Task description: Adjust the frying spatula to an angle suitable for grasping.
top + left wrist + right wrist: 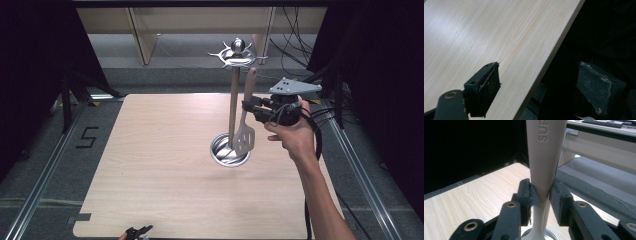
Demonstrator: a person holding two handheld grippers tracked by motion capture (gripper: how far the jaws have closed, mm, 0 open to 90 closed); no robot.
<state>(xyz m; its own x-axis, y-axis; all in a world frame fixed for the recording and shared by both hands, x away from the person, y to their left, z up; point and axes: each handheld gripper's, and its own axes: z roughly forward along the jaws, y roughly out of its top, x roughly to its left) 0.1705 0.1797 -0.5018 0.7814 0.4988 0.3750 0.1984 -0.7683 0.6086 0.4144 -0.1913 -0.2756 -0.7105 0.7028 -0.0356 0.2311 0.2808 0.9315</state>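
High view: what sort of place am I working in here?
Probably a lab recording station, not a kitchen: a bare wooden table between black curtains, floor rails, loose cables, and a lone utensil stand beside the spatula in the right tool.

Pale wood-grain table (165, 165); on it, shiny silver utensil stand (233, 100) with chrome round base; beside the stand's pole, spatula (245, 120) with beige handle and grey slotted blade; black right gripper (541, 195) with grey top plate; black left gripper (537, 82) with speckled dark-grey pads.
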